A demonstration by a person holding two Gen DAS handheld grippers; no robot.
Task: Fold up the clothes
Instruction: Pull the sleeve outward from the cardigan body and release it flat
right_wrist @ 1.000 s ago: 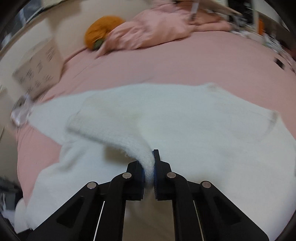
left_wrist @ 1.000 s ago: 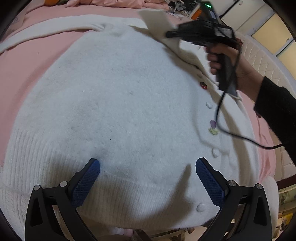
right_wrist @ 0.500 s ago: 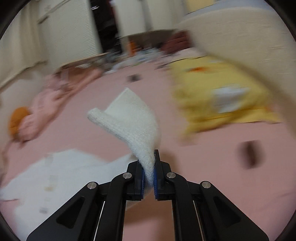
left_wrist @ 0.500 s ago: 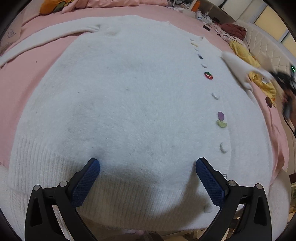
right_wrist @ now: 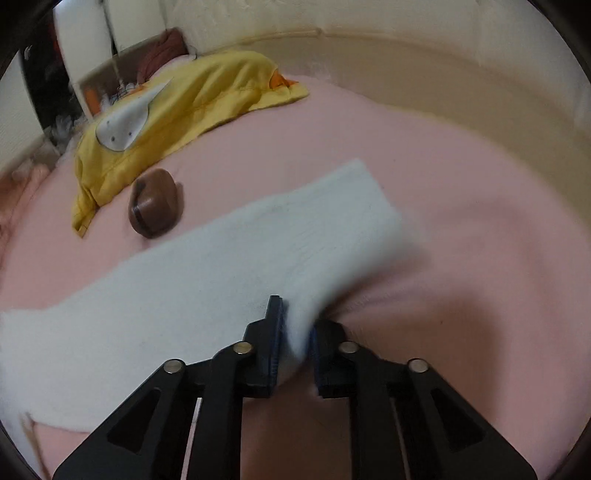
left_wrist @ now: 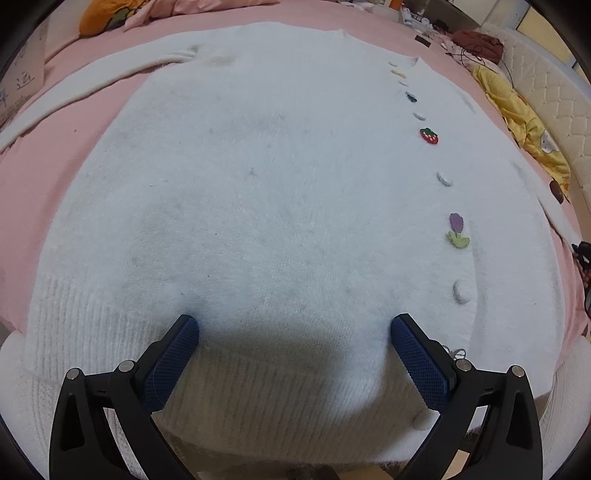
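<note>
A white fuzzy cardigan (left_wrist: 277, 184) lies spread flat on the pink bed (left_wrist: 66, 158), with a strawberry button (left_wrist: 429, 136) and a tulip button (left_wrist: 457, 229) down its right side. My left gripper (left_wrist: 294, 325) hovers open just above the ribbed hem, nothing between its fingers. One sleeve (left_wrist: 92, 85) stretches out to the far left. In the right wrist view the other sleeve (right_wrist: 221, 266) lies straight on the sheet. My right gripper (right_wrist: 297, 317) is at its cuff; the jaws are opening, with the cuff fabric still between the pads.
A yellow garment (right_wrist: 192, 107) and a brown rounded case (right_wrist: 155, 206) lie on the bed beyond the sleeve. A cream padded headboard (left_wrist: 546, 92) runs along the right. An orange plush (left_wrist: 103, 14) and a cardboard box (left_wrist: 18, 85) sit at the far left.
The right gripper swung the sleeve from over the cardigan out to the right and laid it on the sheet; its jaws have parted slightly. The left gripper stayed over the hem.
</note>
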